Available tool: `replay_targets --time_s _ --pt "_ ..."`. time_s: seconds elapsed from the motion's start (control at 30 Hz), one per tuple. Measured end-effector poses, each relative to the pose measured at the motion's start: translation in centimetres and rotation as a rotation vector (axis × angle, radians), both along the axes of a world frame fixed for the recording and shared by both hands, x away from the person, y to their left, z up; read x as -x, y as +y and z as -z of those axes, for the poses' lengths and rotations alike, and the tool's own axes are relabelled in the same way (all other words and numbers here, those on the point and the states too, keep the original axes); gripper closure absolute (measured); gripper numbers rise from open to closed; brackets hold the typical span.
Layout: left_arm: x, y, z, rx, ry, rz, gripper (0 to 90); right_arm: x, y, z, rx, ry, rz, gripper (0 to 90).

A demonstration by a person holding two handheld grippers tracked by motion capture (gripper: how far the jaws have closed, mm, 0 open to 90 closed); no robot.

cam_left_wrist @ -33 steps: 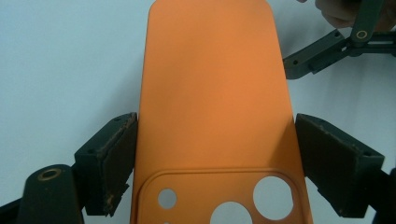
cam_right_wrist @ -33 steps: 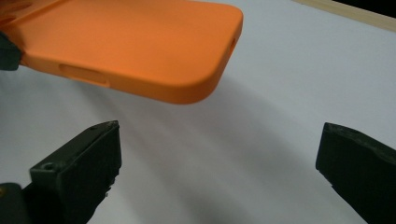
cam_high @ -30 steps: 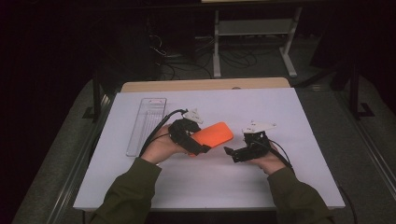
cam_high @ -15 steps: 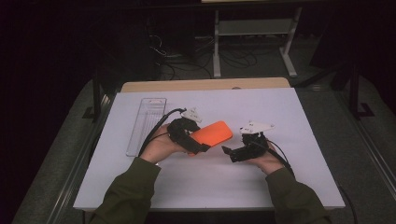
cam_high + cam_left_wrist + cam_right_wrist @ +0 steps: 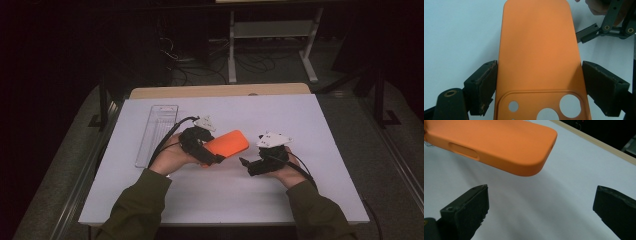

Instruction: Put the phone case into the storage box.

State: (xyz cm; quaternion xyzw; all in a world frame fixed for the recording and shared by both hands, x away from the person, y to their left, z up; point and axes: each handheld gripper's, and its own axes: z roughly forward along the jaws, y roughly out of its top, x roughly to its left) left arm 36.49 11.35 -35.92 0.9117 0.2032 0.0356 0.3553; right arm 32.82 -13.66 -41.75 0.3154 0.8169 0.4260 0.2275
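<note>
Right now the orange phone case (image 5: 227, 143) sits clamped between the fingers (image 5: 485, 86) of my left gripper (image 5: 212, 156), held above the white table (image 5: 325, 125). Its long axis runs away from my left hand, the rounded far end pointing up and right toward the table's middle, slightly raised. Seen from my left gripper view, the camera cut-outs lie nearest me, cropped by the bottom edge. My right gripper (image 5: 246, 164) waits just beside the case's far end, its fingers (image 5: 471, 206) spread apart around bare table. A clear plastic tray (image 5: 156, 131) lies to the left; its contents I cannot make out.
</note>
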Motion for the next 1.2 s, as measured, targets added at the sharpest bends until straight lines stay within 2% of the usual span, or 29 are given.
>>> replay_targets --time_s 0.27,0.33,0.47,0.73,1.03,1.07,1.2 --pt "0.1 -0.1 0.1 -0.008 0.002 0.009 16.1 0.2 -0.1 -0.2 0.023 -0.033 0.002 0.0" --pt "0.1 -0.2 0.2 -0.002 0.008 0.004 16.1 0.3 -0.2 -0.3 0.031 -0.059 0.004 0.0" --pt "0.2 -0.3 0.2 -0.002 0.013 0.004 16.2 0.4 -0.3 -0.4 0.036 -0.07 0.006 0.0" --pt "0.1 -0.2 0.2 -0.004 0.013 0.004 16.1 0.7 -0.1 -0.7 0.096 -0.127 0.003 0.0" --pt "0.2 -0.3 0.3 -0.006 0.016 0.004 16.1 0.9 0.1 -0.8 0.14 -0.18 0.0 0.0" --pt "0.2 -0.3 0.3 -0.008 0.014 0.005 16.1 1.0 0.1 -0.8 0.156 -0.204 -0.008 0.0" --pt "0.1 -0.3 0.3 -0.01 0.008 0.01 16.1 1.1 0.2 -0.9 0.17 -0.225 -0.007 0.0"
